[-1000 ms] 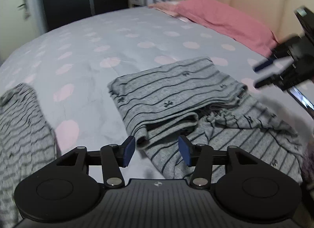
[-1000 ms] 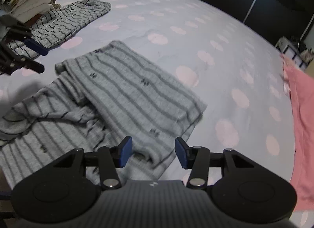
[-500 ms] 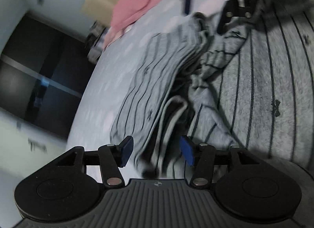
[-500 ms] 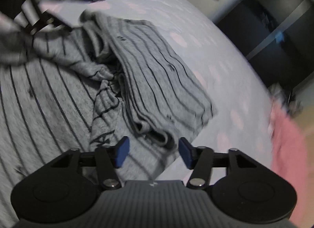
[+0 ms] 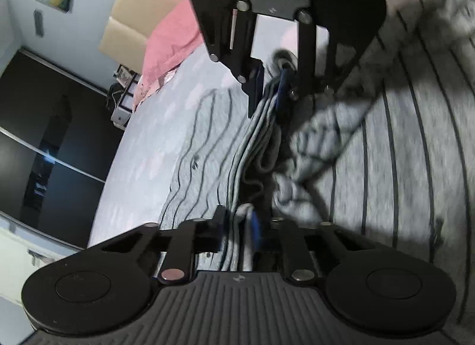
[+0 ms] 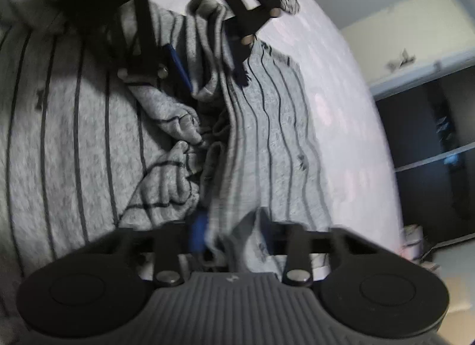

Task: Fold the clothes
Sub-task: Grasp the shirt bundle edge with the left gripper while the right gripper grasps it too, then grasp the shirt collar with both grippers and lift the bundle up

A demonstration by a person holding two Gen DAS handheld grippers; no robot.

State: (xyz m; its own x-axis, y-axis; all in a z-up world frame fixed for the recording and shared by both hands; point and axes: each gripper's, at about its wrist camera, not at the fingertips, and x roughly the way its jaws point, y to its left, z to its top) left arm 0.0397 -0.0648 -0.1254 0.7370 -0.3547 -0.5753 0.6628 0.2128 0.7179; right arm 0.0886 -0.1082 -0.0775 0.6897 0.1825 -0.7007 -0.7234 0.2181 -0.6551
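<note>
Ok, my left gripper (image 5: 239, 226) and right gripper (image 6: 228, 233) just closed, both clamped on the striped garment's (image 5: 400, 167) folded edge on the bed (image 5: 154, 137). Risk: layers slip, fold skews.

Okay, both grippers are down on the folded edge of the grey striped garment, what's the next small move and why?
Probably lift both ends together and carry the edge over the spread part. The left gripper and right gripper have just been closing and now pinch the layered edge of the grey striped garment at opposite ends, with loose fabric bunched beside it on the bed.
</note>
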